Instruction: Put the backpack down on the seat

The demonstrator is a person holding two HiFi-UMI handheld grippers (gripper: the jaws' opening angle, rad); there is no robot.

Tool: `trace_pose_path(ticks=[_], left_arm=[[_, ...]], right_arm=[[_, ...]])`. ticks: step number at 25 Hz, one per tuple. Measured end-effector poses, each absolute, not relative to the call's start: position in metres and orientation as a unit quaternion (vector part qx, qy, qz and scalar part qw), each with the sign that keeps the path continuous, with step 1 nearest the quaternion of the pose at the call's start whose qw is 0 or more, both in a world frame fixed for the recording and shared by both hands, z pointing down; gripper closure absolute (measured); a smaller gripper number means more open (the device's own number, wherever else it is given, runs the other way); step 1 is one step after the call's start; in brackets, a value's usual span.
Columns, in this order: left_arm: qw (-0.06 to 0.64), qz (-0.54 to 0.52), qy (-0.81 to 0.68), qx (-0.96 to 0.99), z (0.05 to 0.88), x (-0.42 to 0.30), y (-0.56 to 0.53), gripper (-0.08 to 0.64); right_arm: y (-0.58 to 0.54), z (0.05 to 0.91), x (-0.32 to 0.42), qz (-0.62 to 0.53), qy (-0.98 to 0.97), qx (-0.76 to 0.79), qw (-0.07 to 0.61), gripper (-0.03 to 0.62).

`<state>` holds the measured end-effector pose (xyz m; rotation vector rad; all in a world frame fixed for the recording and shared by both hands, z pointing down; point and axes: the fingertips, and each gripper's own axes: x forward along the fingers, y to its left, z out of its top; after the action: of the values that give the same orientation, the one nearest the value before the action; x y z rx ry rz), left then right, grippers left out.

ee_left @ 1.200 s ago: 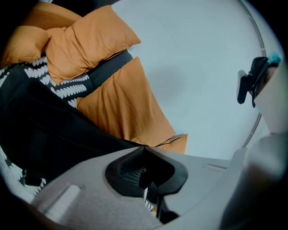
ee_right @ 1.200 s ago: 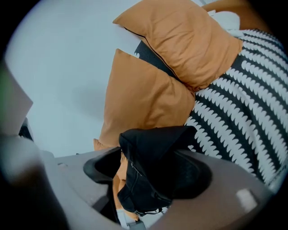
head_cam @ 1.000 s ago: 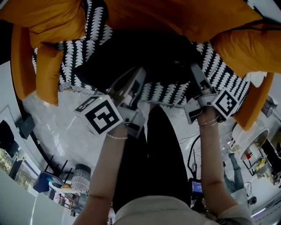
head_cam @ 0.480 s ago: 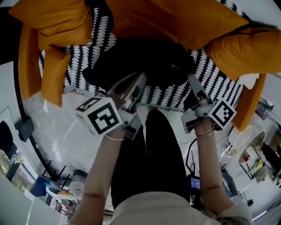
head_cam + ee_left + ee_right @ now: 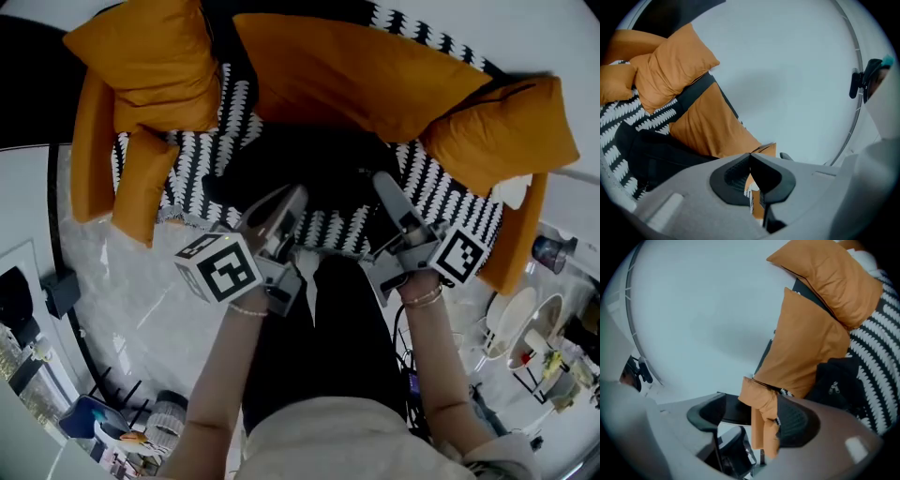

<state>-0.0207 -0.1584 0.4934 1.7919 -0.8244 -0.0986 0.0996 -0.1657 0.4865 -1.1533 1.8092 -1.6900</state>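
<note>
Left gripper (image 5: 284,197): jaws closed tip to tip, nothing between them. Black fabric backpack (image 5: 319,164): lying on the black-and-white patterned seat (image 5: 427,187) of the orange cushioned armchair (image 5: 356,75). Right gripper (image 5: 384,183): jaws well apart, empty.

Plain pale wall (image 5: 797,70) behind, evenly lit. Glossy white floor (image 5: 112,272) with soft reflections. In front of the wall, a sofa (image 5: 450,187) under a black-and-white patterned cover, heaped with orange cushions (image 5: 347,70) along back and arms. Small black box (image 5: 59,291) on the floor at left. More furniture far off at lower left and right, too small to name.
</note>
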Motion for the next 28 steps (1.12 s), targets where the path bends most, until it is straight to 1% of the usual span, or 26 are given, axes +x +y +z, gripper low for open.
trace_pose_path(ticks=[5,6,9,11,13,16,22,24,28], left_arm=[[0.516,-0.039,-0.340,0.785,0.447,-0.023,-0.157,0.554],[0.512,-0.045,-0.342,0.787,0.438,-0.026,-0.158,0.554],[0.495,-0.055,-0.346,0.795,0.417,-0.034,-0.159,0.554],[0.485,-0.056,-0.348,0.800,0.406,-0.040,-0.160,0.554],[0.480,-0.060,-0.351,0.801,0.395,-0.046,-0.157,0.554],[0.468,-0.069,-0.354,0.807,0.375,-0.053,-0.153,0.554],[0.434,-0.094,-0.357,0.822,0.328,-0.061,-0.152,0.554],[0.422,-0.109,-0.356,0.827,0.308,-0.065,-0.152,0.554],[0.399,-0.129,-0.353,0.836,0.278,-0.072,-0.149,0.554]], right_arm=[[-0.163,0.427,0.058,-0.584,0.701,-0.355,0.203,0.281],[-0.163,0.416,0.055,-0.575,0.709,-0.355,0.202,0.317],[-0.167,0.388,0.049,-0.551,0.729,-0.351,0.204,0.373],[-0.172,0.370,0.044,-0.540,0.740,-0.338,0.215,0.390],[-0.172,0.351,0.038,-0.528,0.752,-0.328,0.222,0.393],[-0.172,0.324,0.030,-0.511,0.765,-0.316,0.232,0.448],[-0.167,0.271,0.010,-0.460,0.810,-0.268,0.246,0.468],[-0.163,0.259,0.004,-0.452,0.816,-0.263,0.247,0.512],[-0.158,0.244,-0.004,-0.453,0.813,-0.253,0.266,0.535]])
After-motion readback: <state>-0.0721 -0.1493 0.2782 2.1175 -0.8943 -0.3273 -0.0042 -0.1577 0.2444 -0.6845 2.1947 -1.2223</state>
